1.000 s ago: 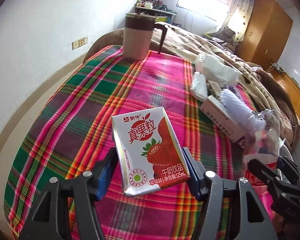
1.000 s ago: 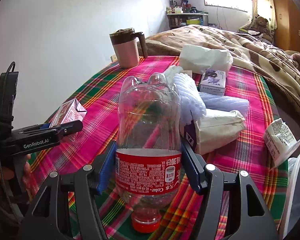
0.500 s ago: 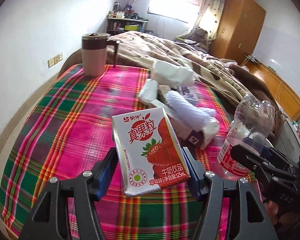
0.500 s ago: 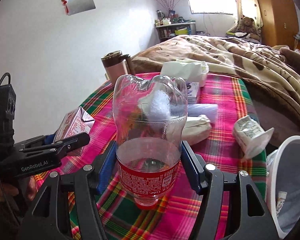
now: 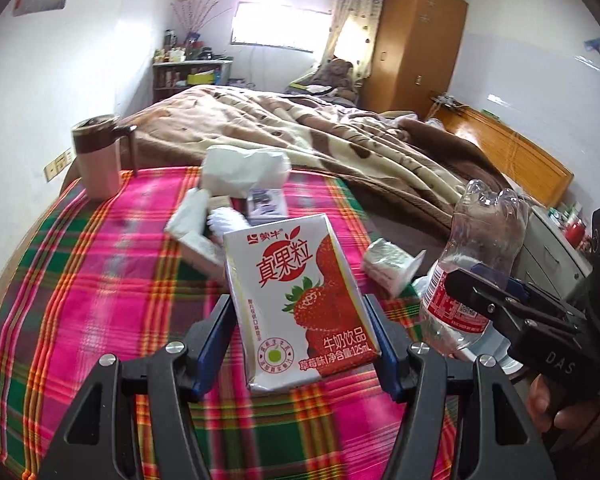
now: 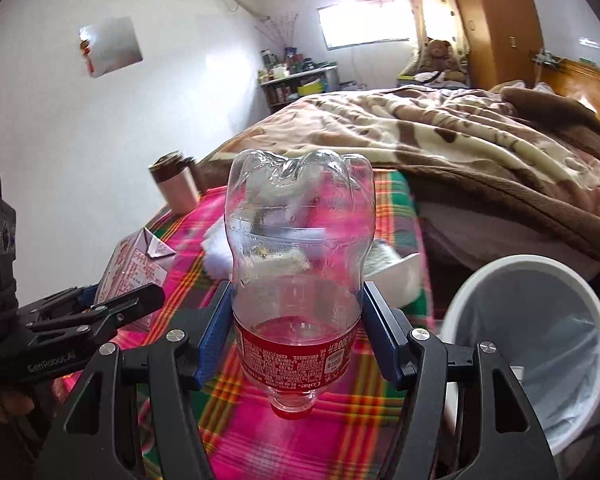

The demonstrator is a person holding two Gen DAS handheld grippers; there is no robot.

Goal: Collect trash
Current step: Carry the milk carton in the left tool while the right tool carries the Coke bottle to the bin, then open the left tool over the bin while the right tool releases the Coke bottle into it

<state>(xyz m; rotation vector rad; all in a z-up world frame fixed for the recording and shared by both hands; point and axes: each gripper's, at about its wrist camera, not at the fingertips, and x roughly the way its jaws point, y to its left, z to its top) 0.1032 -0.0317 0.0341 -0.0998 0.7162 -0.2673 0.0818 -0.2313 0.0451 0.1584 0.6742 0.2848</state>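
Daylight floods your views from the blown-out window [image 5: 278, 26] far ahead of both tools; walls glare, plaid cloth [image 6: 332, 432] smears with motion, edges bend and darken.

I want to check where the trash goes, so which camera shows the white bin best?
The right wrist view: the white bin sits at lower right with its open mouth and liner visible. The left wrist view shows almost none of it, since the right gripper and its bottle cover that spot.
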